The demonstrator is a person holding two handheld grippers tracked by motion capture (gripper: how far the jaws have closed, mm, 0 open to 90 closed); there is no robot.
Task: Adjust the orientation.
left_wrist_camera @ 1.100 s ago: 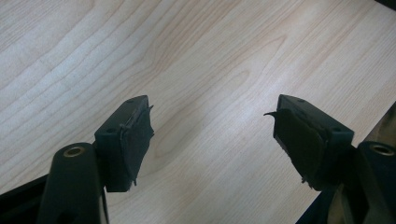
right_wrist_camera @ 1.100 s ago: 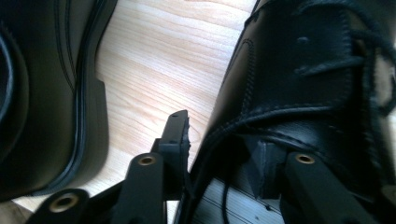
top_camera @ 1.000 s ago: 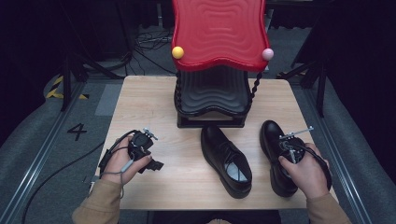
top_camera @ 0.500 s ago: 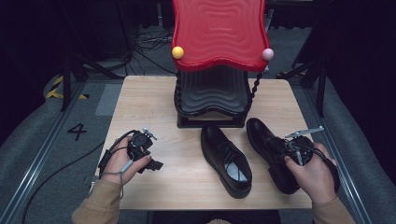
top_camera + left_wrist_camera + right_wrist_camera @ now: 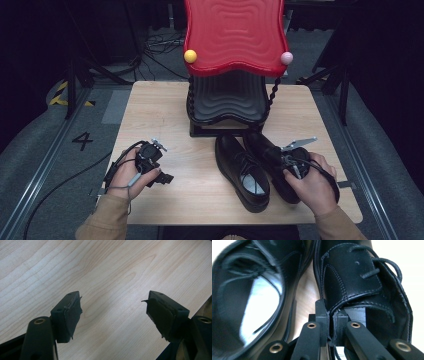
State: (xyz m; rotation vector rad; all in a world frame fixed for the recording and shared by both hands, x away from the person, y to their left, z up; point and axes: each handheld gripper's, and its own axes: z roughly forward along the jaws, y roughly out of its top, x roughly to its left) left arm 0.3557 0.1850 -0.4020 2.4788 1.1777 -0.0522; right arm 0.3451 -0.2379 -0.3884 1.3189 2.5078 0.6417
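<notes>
Now, line by line:

Held shoe: the black lace-up shoe (image 5: 274, 165) on the right lies on the table's near right part, toe pointing far and slightly left, just beside the second shoe; in the right gripper view (image 5: 359, 277) its laces and tongue sit beyond the jaws.

Grip point: the leather edge of the shoe's opening, on the side facing the other shoe, is pinched between the two jaws in the right gripper view.

Right gripper: the right gripper (image 5: 292, 165) sits over the heel end of the held shoe, its jaws narrow and pressed onto the leather rim (image 5: 329, 315); they have just been closing with that rim between them.

Right hand: the right hand (image 5: 312, 182) wraps the gripper body from the near side, and a tan sleeve reaches the near edge.

Second shoe: the other black shoe (image 5: 245, 170) lies to the left of the held one, toe far and heel near, its pale insole showing (image 5: 259, 305); whether the two touch cannot be told, though bare wood shows between them in the right gripper view.

Left gripper: the left gripper (image 5: 152, 162) rests low over the near left part of the table, its jaws spread wide with bare wood between them (image 5: 113, 312).

Left hand: the left hand (image 5: 130, 172) holds it, well apart from both shoes.

Table: the light wooden table (image 5: 160, 110) carries everything.

Rack: a red and black wavy-shelved rack (image 5: 234, 35) stands at the far middle, just beyond the shoes' toes, with a yellow ball (image 5: 190, 56) and a pink ball (image 5: 286, 58) at its red shelf's corners.
</notes>
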